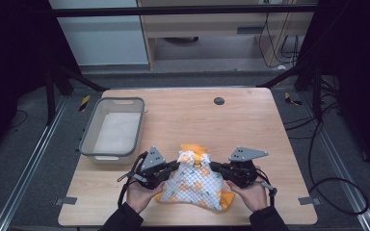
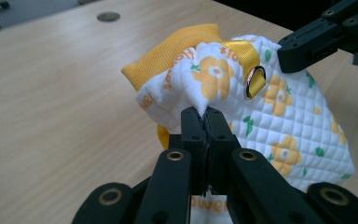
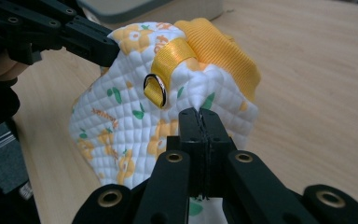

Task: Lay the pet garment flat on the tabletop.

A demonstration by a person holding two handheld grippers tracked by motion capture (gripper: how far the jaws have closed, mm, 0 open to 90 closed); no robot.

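A quilted white cloth with orange flowers (image 1: 192,185) (image 2: 289,126) (image 3: 121,126), with an orange ribbed edge (image 2: 177,46) (image 3: 223,46) and a yellow strap with a metal ring (image 2: 254,77) (image 3: 154,88), lies near the table's front edge. My left gripper (image 1: 176,166) (image 2: 205,112) is shut on a fold at the cloth's left side. My right gripper (image 1: 213,167) (image 3: 199,112) is shut on a fold at its right side. The cloth is lifted and bunched between them.
A grey plastic basin (image 1: 112,129) with a pale lining stands at the table's left. A small dark round cap (image 1: 218,101) (image 2: 108,17) sits in the tabletop at the back. Cables trail on the floor at the right.
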